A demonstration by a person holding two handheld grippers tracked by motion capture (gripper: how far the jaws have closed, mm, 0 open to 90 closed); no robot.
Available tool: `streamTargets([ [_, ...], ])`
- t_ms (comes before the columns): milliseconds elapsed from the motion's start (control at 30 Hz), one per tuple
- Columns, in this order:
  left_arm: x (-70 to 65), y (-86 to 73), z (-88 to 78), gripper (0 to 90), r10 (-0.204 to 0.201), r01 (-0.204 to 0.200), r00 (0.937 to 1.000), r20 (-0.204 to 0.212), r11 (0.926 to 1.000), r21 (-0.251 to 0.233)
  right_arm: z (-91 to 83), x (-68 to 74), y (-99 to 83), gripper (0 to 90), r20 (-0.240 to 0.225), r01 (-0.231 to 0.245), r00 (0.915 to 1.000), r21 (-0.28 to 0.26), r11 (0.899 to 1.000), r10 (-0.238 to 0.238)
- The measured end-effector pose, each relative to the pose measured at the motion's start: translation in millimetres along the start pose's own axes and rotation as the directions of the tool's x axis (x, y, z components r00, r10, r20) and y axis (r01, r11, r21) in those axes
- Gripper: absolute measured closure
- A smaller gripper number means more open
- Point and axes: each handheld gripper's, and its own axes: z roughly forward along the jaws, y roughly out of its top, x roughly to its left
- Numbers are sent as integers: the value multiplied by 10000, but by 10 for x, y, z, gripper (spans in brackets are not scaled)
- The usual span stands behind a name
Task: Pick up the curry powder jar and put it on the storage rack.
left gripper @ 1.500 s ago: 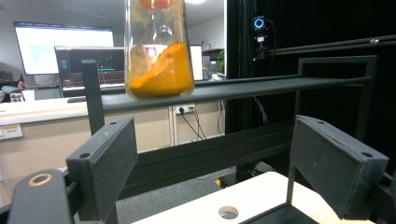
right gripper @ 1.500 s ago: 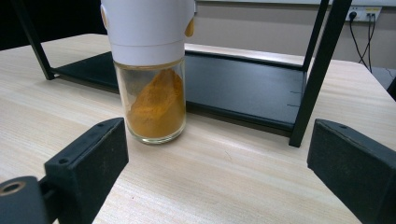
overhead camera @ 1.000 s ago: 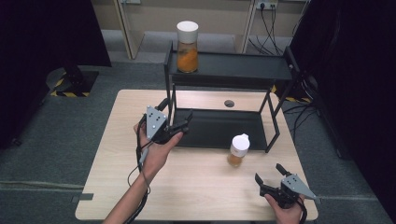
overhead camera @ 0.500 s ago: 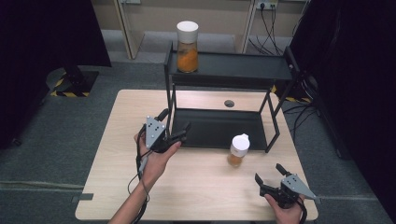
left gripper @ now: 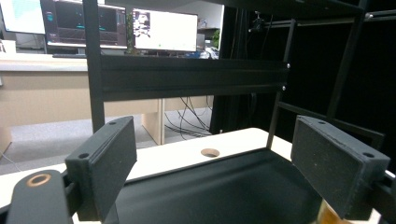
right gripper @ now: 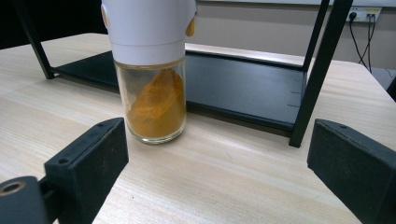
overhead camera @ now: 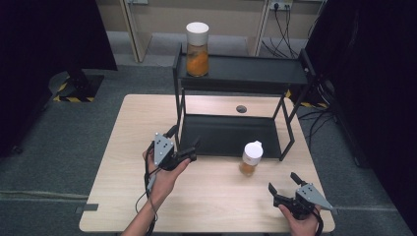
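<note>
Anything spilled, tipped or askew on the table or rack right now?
Nothing stands out. Both spice jars stand upright and capped, one on the rack's top shelf, one on the table before the rack. No powder shows on the tabletop.

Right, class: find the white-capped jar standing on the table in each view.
High view: jar right of centre, just before the black lower shelf.
Left gripper view: probably the amber sliver at the bottom edge, beside the right-hand jaw.
Right gripper view: left of centre, close ahead.
Shared landmark: the black lower shelf.

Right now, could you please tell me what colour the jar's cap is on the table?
White; the jar shows best in the right gripper view.
</note>
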Motion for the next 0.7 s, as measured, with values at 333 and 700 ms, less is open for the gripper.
streamTargets([
  [333,-6,-217,-118,137,-132,132,9999,105,9999,66,0,2,1,56,0,5,10000,5,10000,-5],
  [700,15,-566,-260,136,-570,562,9982,162,9972,501,-1,3,-2,56,-12,22,10000,-12,10000,-22],
])
